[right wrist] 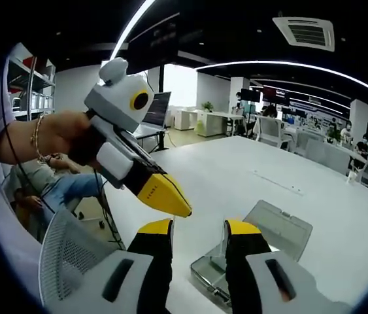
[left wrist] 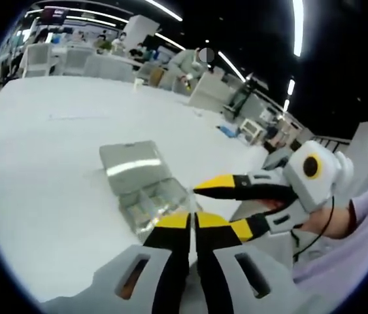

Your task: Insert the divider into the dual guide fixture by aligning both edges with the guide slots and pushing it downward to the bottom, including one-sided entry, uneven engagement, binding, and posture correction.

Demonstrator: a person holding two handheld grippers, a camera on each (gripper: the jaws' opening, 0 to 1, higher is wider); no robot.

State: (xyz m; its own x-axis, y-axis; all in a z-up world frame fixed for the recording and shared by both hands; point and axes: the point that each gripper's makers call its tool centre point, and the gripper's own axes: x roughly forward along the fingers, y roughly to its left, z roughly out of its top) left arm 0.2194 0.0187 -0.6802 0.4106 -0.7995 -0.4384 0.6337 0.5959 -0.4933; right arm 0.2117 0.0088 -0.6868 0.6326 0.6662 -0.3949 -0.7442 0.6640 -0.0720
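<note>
Left tongs (left wrist: 192,220), black with yellow tips, are clenched almost flat together just on your side of the clear plastic compartment box (left wrist: 146,191). A thin pale line runs between them; it may be the divider's edge, but you cannot tell from here, so treat the divider's grip as unconfirmed. Your right tongs (right wrist: 200,229) stand released, jaws well apart, hovering beside the left pair and above the near end of the box. The box lies on the white worktop (left wrist: 53,163) with its hinged lid swung flat open on the far side, its compartments facing up. In the left gripper view its long axis, lid to tray, runs from the tongs away towards the far worktop. To do this step well, bring the sheet over the box upright with its lower edge level, and check that both side edges sit in their slots before you press. If one side enters first, ease back and square it instead of forcing it. Use the free right tongs to steady the box wall or nudge the lagging edge.
</note>
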